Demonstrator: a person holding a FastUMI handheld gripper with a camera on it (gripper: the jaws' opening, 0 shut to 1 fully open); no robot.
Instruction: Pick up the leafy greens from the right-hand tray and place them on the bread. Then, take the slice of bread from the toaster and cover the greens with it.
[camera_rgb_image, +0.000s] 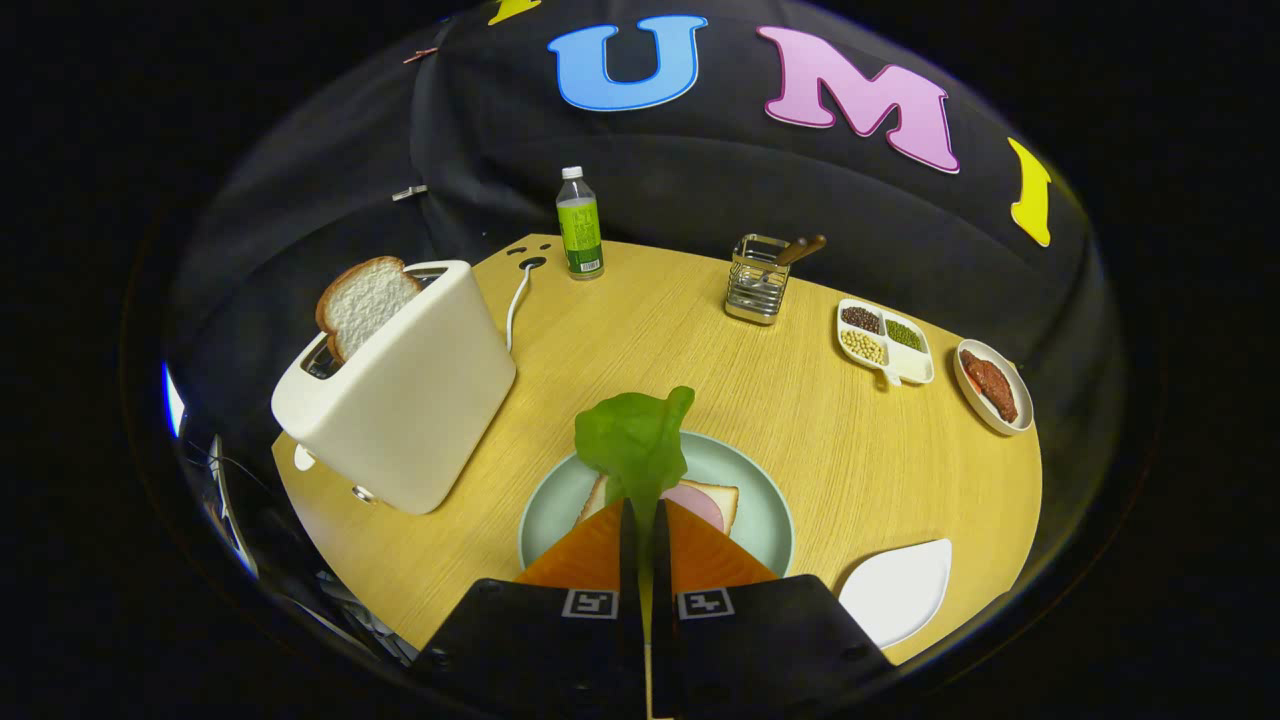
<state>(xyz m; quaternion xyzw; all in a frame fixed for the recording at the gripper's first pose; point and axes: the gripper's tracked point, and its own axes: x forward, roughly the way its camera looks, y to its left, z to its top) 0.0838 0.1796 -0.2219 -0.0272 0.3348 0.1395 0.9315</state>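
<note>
Leafy greens (637, 445) sit clamped in the hand-held gripper (640, 515), dangling right over the bread (712, 502) on its plate (760, 500); toaster (400, 390) off to the plate's left.

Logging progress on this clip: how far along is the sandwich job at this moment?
Done: the leafy greens are off the white tray, which lies bare. In hand: the gripper is shut on the greens, holding them over the bread with a pink slice on the green plate; they are not released yet. Left: drop the greens, then fetch the bread slice standing in the toaster and cover them.
</note>
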